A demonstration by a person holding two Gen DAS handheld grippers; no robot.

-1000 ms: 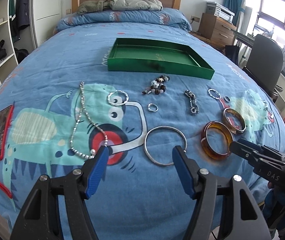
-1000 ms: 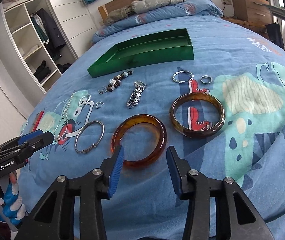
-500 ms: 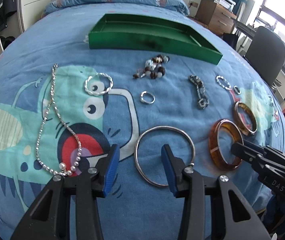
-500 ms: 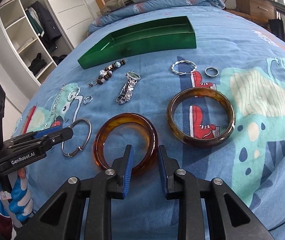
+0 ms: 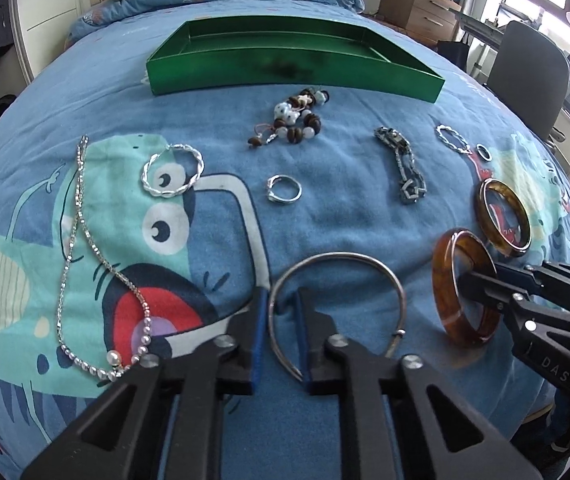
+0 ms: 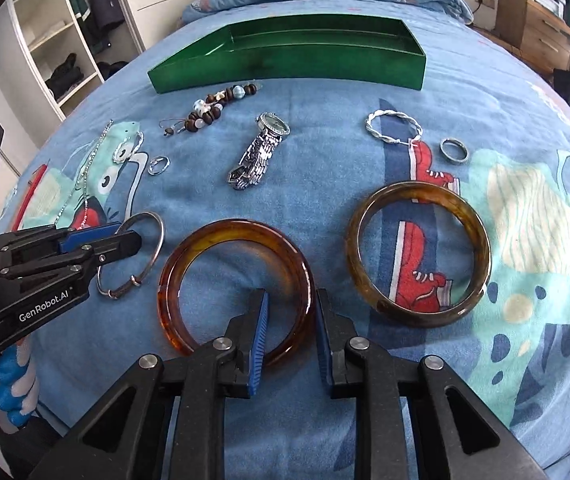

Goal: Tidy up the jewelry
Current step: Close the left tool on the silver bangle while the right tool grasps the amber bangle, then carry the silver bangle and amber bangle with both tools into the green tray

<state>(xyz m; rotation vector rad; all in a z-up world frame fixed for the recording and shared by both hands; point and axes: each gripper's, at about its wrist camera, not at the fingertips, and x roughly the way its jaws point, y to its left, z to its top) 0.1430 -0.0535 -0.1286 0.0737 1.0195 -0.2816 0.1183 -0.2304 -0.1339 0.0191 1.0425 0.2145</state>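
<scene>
Bangles are what both hands have gone for first. The thin silver bangle [image 5: 337,312] lies flat at the near edge of the bed [image 5: 325,216], and the left tongs [image 5: 279,332] have just closed across its near-left rim, one pad inside the hoop and one outside, pinching the wire. Beside it to the right, the amber bangle [image 6: 237,284] also lies flat near that edge; the right tongs [image 6: 291,332] have just been closing on its near-right rim, which sits between the pads, seemingly gripped.

Each hoop is still down on the quilt, straight ahead of its own tongs. The green tray [image 5: 293,60] waits well beyond, toward the head of the bed, its long side running across the bed, so I judge the coming move to be a lift and a carry forward over the smaller pieces: a ring [image 5: 283,189], a bead bracelet [image 5: 295,120], a watch [image 6: 259,152]. A second, darker bangle [image 6: 417,252] lies just right of the amber one, nearer the right hand.
</scene>
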